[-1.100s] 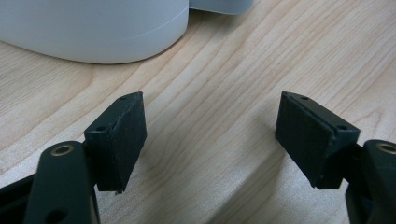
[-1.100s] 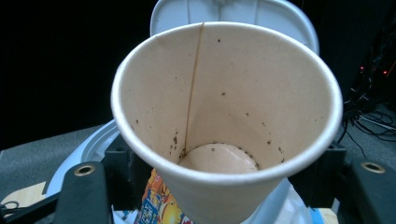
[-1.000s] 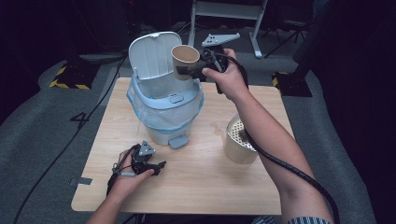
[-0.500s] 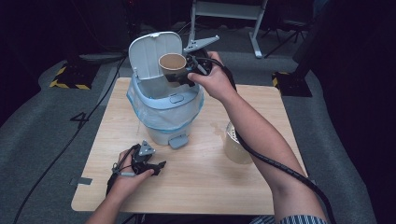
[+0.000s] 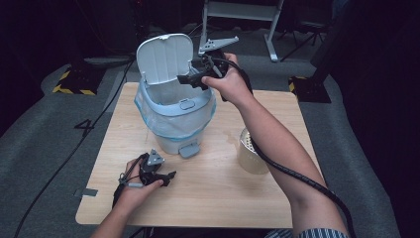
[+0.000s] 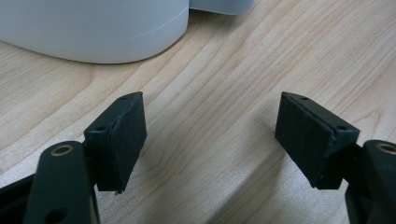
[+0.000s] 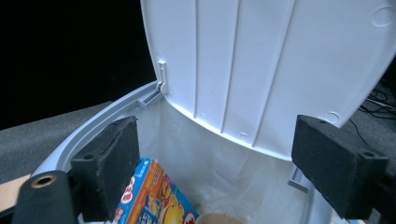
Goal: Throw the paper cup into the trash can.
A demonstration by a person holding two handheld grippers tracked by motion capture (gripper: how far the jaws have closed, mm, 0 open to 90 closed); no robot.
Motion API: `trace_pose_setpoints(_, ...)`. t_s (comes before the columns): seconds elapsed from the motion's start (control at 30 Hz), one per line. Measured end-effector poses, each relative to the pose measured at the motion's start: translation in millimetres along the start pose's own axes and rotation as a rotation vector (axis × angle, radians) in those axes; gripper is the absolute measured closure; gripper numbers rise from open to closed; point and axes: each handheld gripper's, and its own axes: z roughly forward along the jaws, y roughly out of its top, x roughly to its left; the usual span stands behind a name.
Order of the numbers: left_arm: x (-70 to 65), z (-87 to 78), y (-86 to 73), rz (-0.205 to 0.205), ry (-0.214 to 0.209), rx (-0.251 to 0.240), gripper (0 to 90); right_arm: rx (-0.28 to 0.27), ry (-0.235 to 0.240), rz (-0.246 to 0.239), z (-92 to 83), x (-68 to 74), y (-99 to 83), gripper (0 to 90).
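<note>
A pale blue pedal bin (image 5: 173, 119) with a clear liner stands at the middle of the table, its lid (image 5: 163, 57) raised. My right gripper (image 5: 185, 79) hovers over the bin's mouth and points toward the lid. Its jaws have just been opening and stand open with nothing between them (image 7: 231, 158). Below them, inside the bin, I see the rim of a brown paper cup (image 7: 219, 218) beside a colourful carton (image 7: 156, 196). My left gripper (image 5: 166, 177) rests open on the wood in front of the bin (image 6: 210, 135), its jaws bare, the bin's white base (image 6: 93, 28) just beyond.
A pale perforated cylinder (image 5: 252, 151) stands on the table (image 5: 208, 203) to the right of the bin, under my right forearm. Cables trail across the grey floor on the left. A metal stand (image 5: 242, 15) rises behind the table.
The right gripper carried the paper cup leftward over the bin and opened. The cup has left the jaws and lies in the bin. The left hand stayed put.
</note>
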Motion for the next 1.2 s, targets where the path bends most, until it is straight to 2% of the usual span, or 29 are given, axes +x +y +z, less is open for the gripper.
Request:
trace_pose_setpoints(0.2, 1.1, -0.3, -0.3, -0.009, -0.007, -0.005, 25.1, -0.012, -0.014, -0.010, -17.1, -2.6, -0.5, 15.8)
trace_pose_setpoints(0.27, 1.3, -0.8, -0.5, 0.009, -0.002, 0.003, 25.3, -0.013, -0.017, -0.016, -24.9, -2.8, -0.1, 15.9)
trace_pose_setpoints(0.33, 1.7, -1.2, -0.9, 0.009, -0.003, 0.004, 25.2, -0.013, -0.018, -0.019, -31.4, -2.7, 0.2, 16.0)
trace_pose_setpoints(0.47, 5.3, -4.6, -4.3, 0.011, -0.006, 0.003, 25.3, -0.015, -0.025, -0.029, -52.0, -2.3, -1.6, 16.3)
trace_pose_setpoints(0.53, 7.0, -5.7, -5.0, 0.013, -0.006, 0.005, 25.2, -0.014, -0.026, -0.029, -55.4, -2.3, -2.4, 16.3)
trace_pose_setpoints(0.67, 8.5, -6.0, -5.4, 0.006, -0.004, 0.004, 25.3, -0.021, -0.050, -0.030, -77.1, -4.2, -8.0, 16.3)
trace_pose_setpoints(0.7, 8.4, -5.8, -5.5, 0.005, -0.002, 0.002, 25.3, -0.019, -0.062, -0.026, -87.9, -6.1, -10.9, 16.3)
trace_pose_setpoints(0.73, 8.4, -5.8, -5.5, 0.005, -0.002, 0.002, 25.3, -0.019, -0.062, -0.026, -87.9, -6.1, -10.9, 16.3)
trace_pose_setpoints(0.77, 8.4, -5.8, -5.5, 0.005, -0.002, 0.002, 25.2, -0.014, -0.073, -0.023, -99.0, -7.7, -14.1, 17.0)
trace_pose_setpoints(0.8, 8.4, -5.8, -5.5, 0.005, -0.002, 0.002, 25.2, -0.014, -0.073, -0.023, -99.0, -7.7, -14.1, 17.0)
trace_pose_setpoints(0.93, 10.3, -5.4, -4.5, 0.010, -0.003, 0.004, 25.1, -0.004, -0.082, -0.012, -120.7, -9.9, -22.7, 22.5)
trace_pose_setpoints(0.97, 11.3, -4.4, -3.9, 0.006, -0.005, 0.002, 25.0, -0.005, -0.084, -0.002, -130.1, -10.9, -28.5, 22.6)
trace_pose_setpoints(1.0, 11.3, -4.4, -3.9, 0.006, -0.005, 0.002, 25.0, -0.005, -0.084, -0.002, -130.1, -10.9, -28.5, 22.6)
trace_pose_setpoints(1.17, 14.1, -3.9, -3.1, 0.010, -0.009, 0.002, 25.0, -0.008, -0.111, 0.008, -153.7, -13.4, -45.0, 21.5)
trace_pose_setpoints(1.2, 14.3, -3.8, -3.1, 0.008, -0.009, 0.001, 25.0, -0.008, -0.123, 0.012, -163.3, -14.8, -52.3, 21.3)
